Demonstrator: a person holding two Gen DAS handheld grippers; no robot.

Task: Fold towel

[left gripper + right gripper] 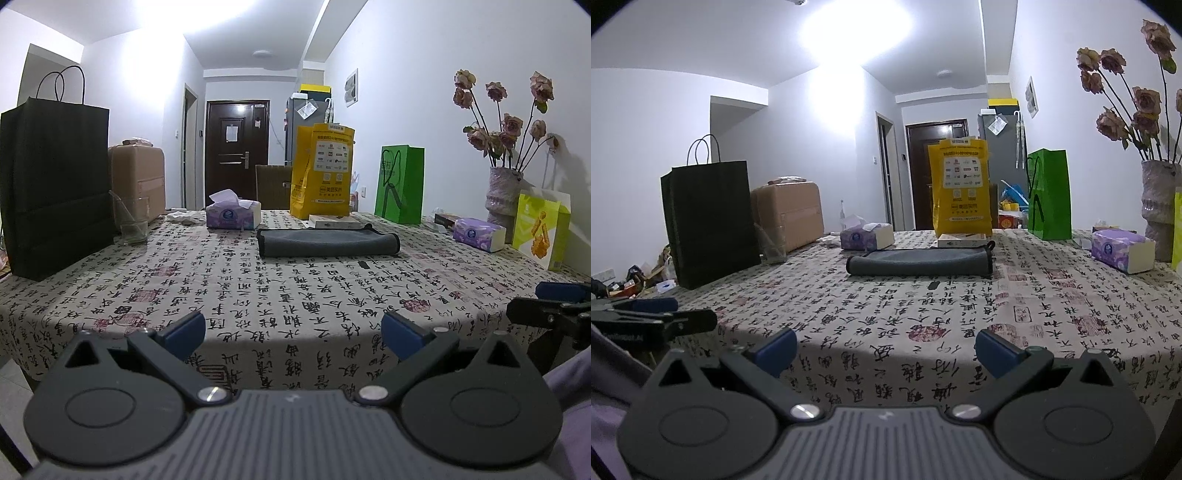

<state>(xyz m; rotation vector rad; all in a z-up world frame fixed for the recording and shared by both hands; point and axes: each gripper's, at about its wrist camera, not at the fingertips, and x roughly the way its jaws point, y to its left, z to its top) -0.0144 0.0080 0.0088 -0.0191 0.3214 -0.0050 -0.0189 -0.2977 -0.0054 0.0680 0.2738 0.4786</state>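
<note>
We record a worktop [258,288] under a calligraphy-print cloth filling the middle and lower frame of both views, with a black paper bag [55,192] at the left, a yellow bag [321,173] upper centre and a green bag [400,184] right of it. The towel [328,242], grey with dark edging, lies folded just above frame centre, below the yellow bag and well apart from both grippers. The left gripper [293,334] and right gripper [885,350] sit at bottom centre of their own views, fingers [184,332] spread wide and holding nothing.
</note>
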